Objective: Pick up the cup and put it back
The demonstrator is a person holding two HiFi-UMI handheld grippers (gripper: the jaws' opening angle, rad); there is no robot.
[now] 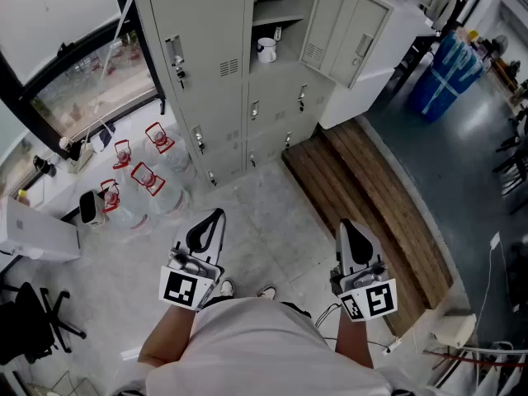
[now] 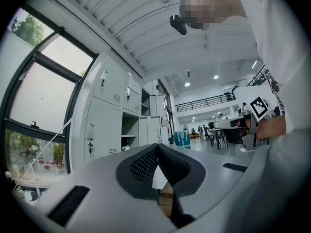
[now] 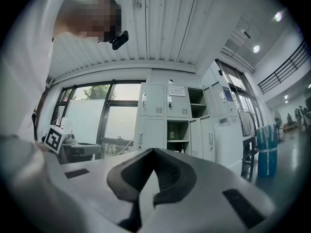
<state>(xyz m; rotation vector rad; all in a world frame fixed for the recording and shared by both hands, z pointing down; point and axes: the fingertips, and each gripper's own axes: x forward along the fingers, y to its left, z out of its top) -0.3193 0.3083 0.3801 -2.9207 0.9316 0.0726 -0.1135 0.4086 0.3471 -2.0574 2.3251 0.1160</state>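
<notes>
A white cup (image 1: pixel 266 49) stands on a shelf in an open compartment of the grey lockers (image 1: pixel 206 64), far ahead of both grippers. My left gripper (image 1: pixel 218 214) is held low in front of the person, shut with nothing between its pads. My right gripper (image 1: pixel 345 223) is beside it, also shut and holding nothing. In the left gripper view the left gripper (image 2: pixel 156 145) has its dark ribbed pads meeting at the tips, with the lockers (image 2: pixel 104 125) beyond. In the right gripper view the right gripper (image 3: pixel 153 150) shows touching tips too, facing the open compartment (image 3: pixel 177 130).
Several water jugs with red handles (image 1: pixel 136 180) stand on the floor left of the lockers. A low wooden platform (image 1: pixel 371 196) lies to the right, with a blue bin (image 1: pixel 450 73) beyond. An open locker door (image 1: pixel 346 31) juts out. A black chair (image 1: pixel 33 320) is at lower left.
</notes>
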